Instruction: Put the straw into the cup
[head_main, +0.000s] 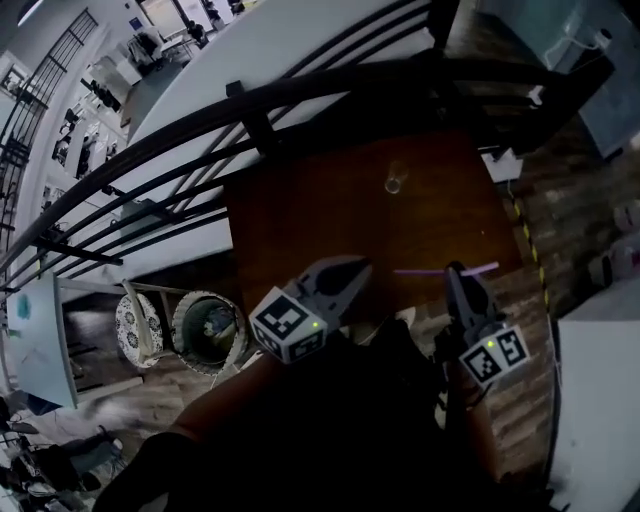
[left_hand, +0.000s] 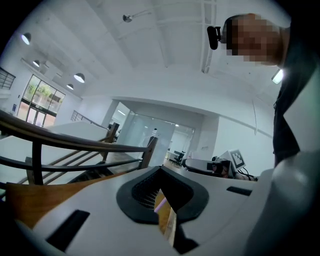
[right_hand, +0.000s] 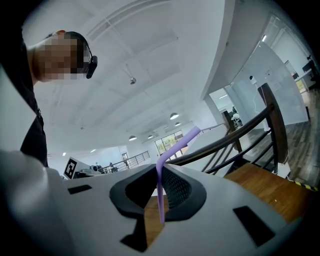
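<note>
A clear cup (head_main: 395, 180) stands upright near the far edge of the brown wooden table (head_main: 300, 220). My right gripper (head_main: 452, 270) is shut on a purple bendy straw (head_main: 445, 270), which lies crosswise over the table's near right edge, well short of the cup. In the right gripper view the straw (right_hand: 160, 192) runs up between the shut jaws (right_hand: 159, 169) and bends to the right above them. My left gripper (head_main: 358, 266) hovers over the near edge left of the straw; its jaws (left_hand: 160, 170) meet at the tips with nothing in them.
A dark metal railing (head_main: 250, 110) curves just beyond the table's far side. On the floor at lower left sit a woven bin (head_main: 210, 332) and a patterned stool (head_main: 135, 325). Yellow-black tape (head_main: 530, 250) marks the floor on the right.
</note>
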